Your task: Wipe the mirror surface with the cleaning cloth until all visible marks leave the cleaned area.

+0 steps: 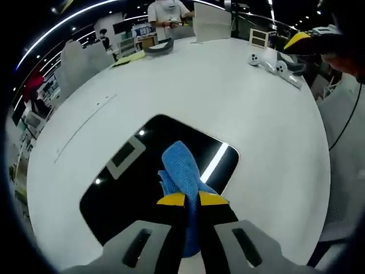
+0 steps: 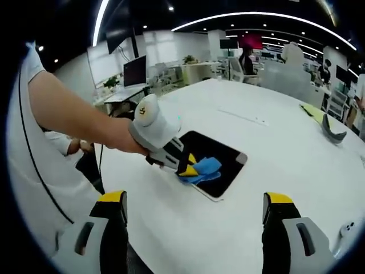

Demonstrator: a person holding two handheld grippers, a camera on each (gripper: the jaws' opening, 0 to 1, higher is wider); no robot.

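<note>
A dark rectangular mirror (image 1: 131, 177) lies flat on the white table (image 1: 228, 97) and reflects ceiling lights. A blue cleaning cloth (image 1: 179, 168) rests on its surface, pinched between the yellow-tipped jaws of my left gripper (image 1: 191, 199), which is shut on it. From the right gripper view, the same mirror (image 2: 225, 160) and cloth (image 2: 204, 169) sit at mid-table, with the left gripper (image 2: 191, 167) held by a person's hand (image 2: 122, 140). My right gripper (image 2: 194, 200) hovers well back from the mirror, jaws wide apart and holding nothing.
A white controller-like device (image 1: 274, 63) lies at the far right of the table. A grey curved object (image 1: 158, 48) and yellow-green paper (image 1: 128, 58) sit near the far edge. A person (image 1: 168, 14) stands beyond it. Desks and monitors (image 2: 135, 71) fill the room behind.
</note>
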